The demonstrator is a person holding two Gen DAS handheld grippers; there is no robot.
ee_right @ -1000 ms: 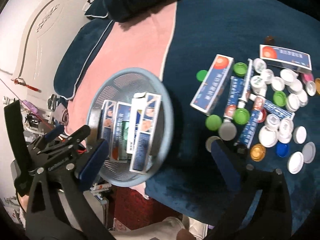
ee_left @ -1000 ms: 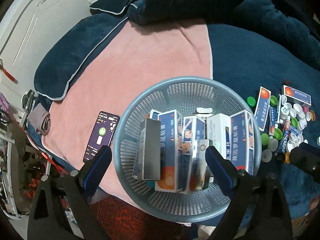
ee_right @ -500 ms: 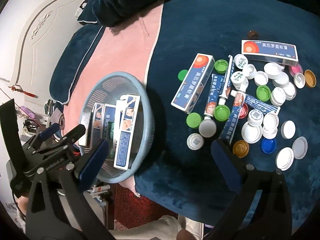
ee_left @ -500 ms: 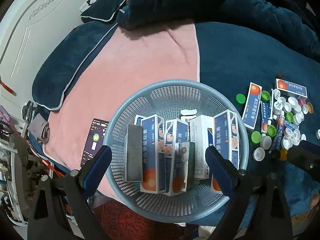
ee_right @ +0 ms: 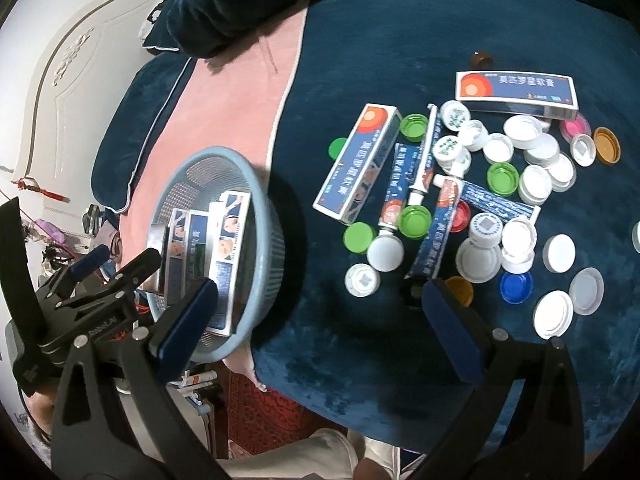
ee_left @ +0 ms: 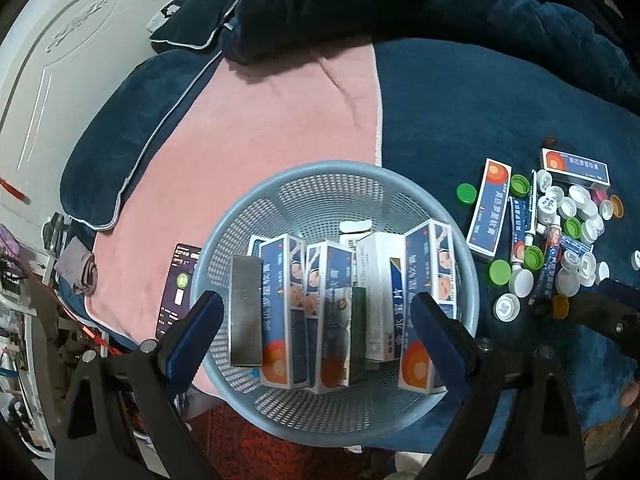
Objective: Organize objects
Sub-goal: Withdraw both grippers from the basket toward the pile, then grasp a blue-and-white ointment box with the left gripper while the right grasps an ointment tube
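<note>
With both my left gripper [ee_left: 316, 334] and right gripper [ee_right: 318, 322] released and empty, the boxes [ee_left: 334, 312] upright in the basket [ee_left: 344, 172] at the bed's edge could topple if I nudge it.

**Blue, pink and a scatter of bright caps**

We see a pale blue mesh basket [ee_left: 256, 216] at lower centre, holding navy-and-white boxes [ee_left: 282, 312] with orange discs. It sits on a pink blanket [ee_left: 256, 120] beside a deep blue plush cover [ee_right: 400, 40]. At right, bottle caps [ee_right: 520, 184] show white, green, blue, amber and pink. Our gripper pads [ee_right: 184, 320] are dark blue on black arms.
</note>
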